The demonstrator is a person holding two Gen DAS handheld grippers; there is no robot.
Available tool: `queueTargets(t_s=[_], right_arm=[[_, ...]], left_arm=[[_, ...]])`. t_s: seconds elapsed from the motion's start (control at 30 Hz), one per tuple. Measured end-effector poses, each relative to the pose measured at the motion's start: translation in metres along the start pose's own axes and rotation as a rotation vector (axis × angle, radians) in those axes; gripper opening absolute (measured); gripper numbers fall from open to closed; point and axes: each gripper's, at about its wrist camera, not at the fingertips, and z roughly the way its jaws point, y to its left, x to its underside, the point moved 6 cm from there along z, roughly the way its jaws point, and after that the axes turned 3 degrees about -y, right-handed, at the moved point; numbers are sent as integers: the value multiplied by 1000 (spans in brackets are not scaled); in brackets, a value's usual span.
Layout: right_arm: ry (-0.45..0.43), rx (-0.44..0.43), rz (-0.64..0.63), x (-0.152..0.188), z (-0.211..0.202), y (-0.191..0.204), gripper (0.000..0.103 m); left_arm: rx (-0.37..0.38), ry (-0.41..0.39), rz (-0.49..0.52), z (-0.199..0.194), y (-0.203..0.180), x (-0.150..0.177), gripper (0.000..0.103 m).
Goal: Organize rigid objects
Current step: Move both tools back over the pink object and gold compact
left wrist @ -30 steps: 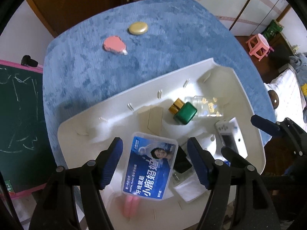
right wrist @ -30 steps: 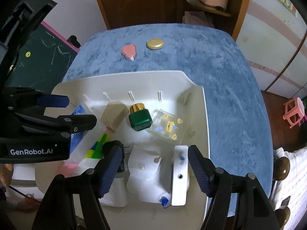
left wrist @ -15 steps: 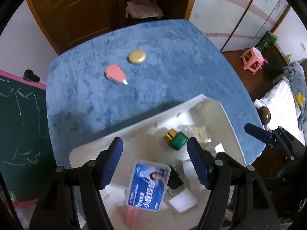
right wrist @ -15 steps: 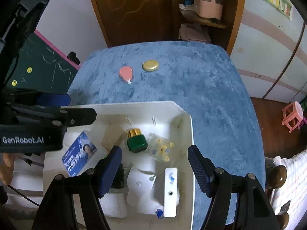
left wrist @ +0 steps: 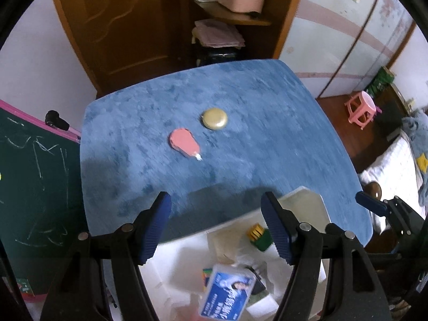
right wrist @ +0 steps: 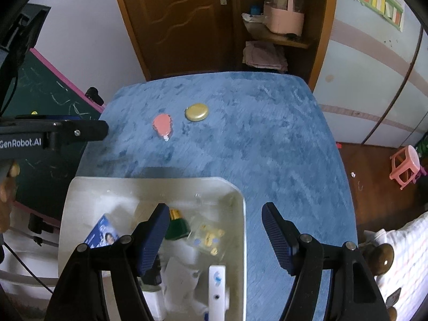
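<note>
Blue fuzzy tabletop (left wrist: 267,139) fills both wrist views, with a brown door (right wrist: 171,21) and a shelf nook behind it, and a chalkboard (left wrist: 32,187) off to one side. We see two loose items out on the blue surface, well apart from the tray: a pink pear-shaped piece (left wrist: 184,142) and, just beside it, a gold round lid (left wrist: 214,118). They sit near each other but do not touch.

We see the white tray (right wrist: 242,214) at the near edge of the tabletop, holding the sorted stuff: a green bottle with gold cap (right wrist: 176,224), a clear box with yellow bits (right wrist: 207,238) next to it, a blue-labelled plastic case (left wrist: 227,294) and a white rectangular device (right wrist: 217,289) along the tray's right wall. Other white pieces in the tray are too blurred for us to tell.

Left tongs (left wrist: 216,230) hang above the tray's far edge, released, nothing between the blue pads. Right tongs (right wrist: 216,236) hang over the tray's right wall, also released and empty. In the right wrist view the left tool's body shows at the left edge, with a hand (right wrist: 8,182) under it.
</note>
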Motion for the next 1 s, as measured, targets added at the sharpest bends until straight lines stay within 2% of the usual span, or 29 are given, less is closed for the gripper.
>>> queueTargets(t_s=[0.37, 0.63, 0.8, 1.0], right_arm=[[-40, 10, -69, -73, 30, -8, 72], [-53, -5, -201, -128, 81, -3, 72], [-53, -42, -292, -146, 118, -1, 72], [-11, -83, -338, -147, 159, -2, 72]], left_arm=[[-5, 23, -118, 36, 28, -43, 73], [-31, 131, -249, 107, 41, -57, 73], [-65, 188, -315, 147, 49, -57, 73], [-125, 252, -389, 184, 58, -51, 73]])
